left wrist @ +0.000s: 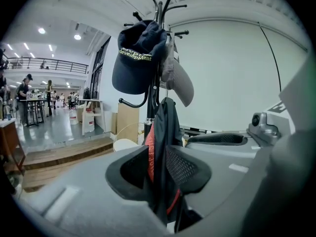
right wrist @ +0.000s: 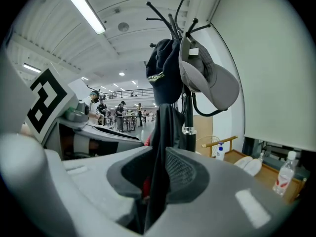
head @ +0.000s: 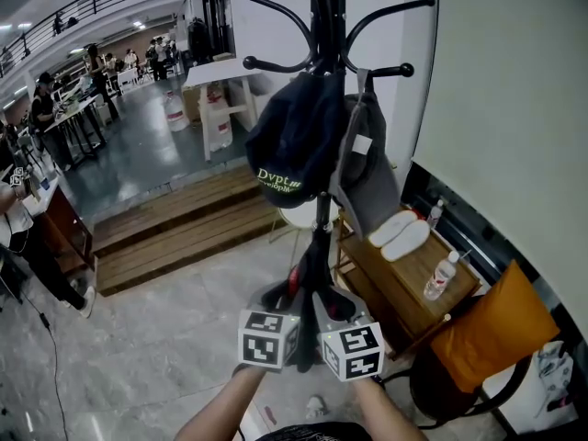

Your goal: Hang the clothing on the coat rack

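- Left gripper (left wrist: 160,171) and right gripper (right wrist: 158,174) are each clenched on the dark garment (head: 310,269), side by side, holding it up by the rack (head: 323,7).
- Navy cap (head: 289,145) and grey cap (head: 367,168) take hooks (others look free).

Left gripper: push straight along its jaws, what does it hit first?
Likely the black metal coat rack pole, just beyond the black red-lined garment that the left gripper is shut on. Depth is unclear.
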`<state>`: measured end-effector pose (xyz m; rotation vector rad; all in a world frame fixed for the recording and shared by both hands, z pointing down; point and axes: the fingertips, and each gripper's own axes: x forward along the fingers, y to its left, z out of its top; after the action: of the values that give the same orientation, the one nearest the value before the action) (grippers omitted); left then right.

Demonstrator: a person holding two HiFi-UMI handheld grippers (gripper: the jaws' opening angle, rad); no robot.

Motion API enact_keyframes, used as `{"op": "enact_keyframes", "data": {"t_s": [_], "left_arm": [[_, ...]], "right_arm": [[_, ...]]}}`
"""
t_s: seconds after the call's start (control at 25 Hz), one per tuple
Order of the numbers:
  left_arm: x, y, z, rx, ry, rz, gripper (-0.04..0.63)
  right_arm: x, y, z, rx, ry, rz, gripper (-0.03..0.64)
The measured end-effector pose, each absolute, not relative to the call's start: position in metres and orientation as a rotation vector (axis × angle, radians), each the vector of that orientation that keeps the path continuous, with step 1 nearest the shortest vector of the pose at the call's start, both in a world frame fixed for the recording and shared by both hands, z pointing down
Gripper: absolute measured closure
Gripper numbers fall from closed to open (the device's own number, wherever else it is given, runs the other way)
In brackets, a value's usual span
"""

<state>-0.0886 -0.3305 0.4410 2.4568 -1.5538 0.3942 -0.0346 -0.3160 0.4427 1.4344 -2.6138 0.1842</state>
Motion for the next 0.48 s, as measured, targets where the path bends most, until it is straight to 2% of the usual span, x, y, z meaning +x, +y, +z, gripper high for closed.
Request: {"op": "enact_keyframes", "data": {"t_s": [0.48], "left_arm": [[-0.082, -0.294, 0.437, 2.469, -1.509, 0.367, 0.496]], "right_arm": [[-0.036, -0.282, 0.430, 1.415, -2.632, 0.167, 0.574]]}}
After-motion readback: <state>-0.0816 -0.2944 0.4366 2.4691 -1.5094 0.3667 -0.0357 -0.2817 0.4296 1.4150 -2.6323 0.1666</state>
